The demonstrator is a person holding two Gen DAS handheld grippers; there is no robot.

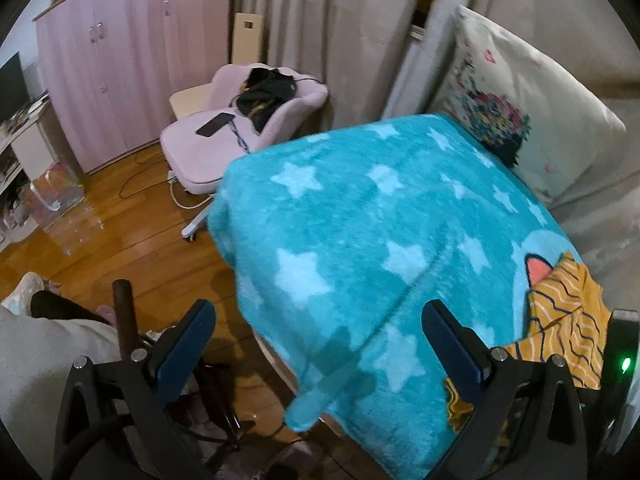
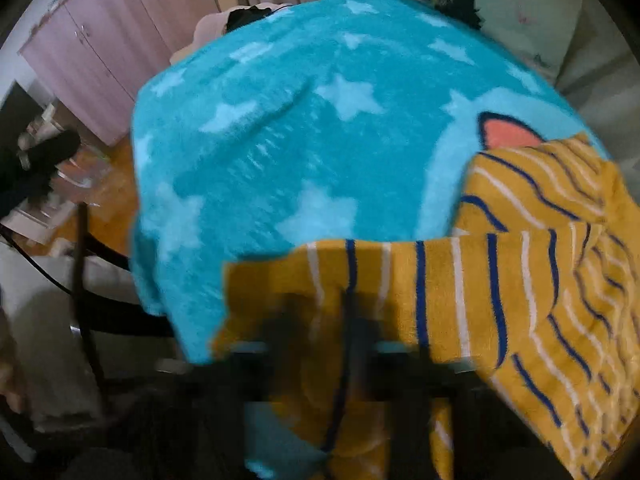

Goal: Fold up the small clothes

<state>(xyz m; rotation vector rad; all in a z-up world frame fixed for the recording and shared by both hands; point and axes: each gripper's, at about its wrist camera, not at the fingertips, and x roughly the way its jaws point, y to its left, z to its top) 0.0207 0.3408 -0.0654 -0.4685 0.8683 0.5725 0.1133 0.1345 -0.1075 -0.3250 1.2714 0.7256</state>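
Covering the work surface, a turquoise star blanket (image 1: 360, 220) fills both views, draped over the edge toward a wooden floor (image 1: 132, 248). White pillow (image 1: 520, 100) at its far side, pink chair (image 1: 240, 120) beyond. Mustard striped garment (image 2: 520, 280) lies crumpled on the blanket's near right part. Right gripper (image 2: 348, 340), blurred, jaws closed together on the garment's near edge. Left gripper (image 1: 320, 344) hovers over the blanket's overhang, jaws wide apart, nothing between them.
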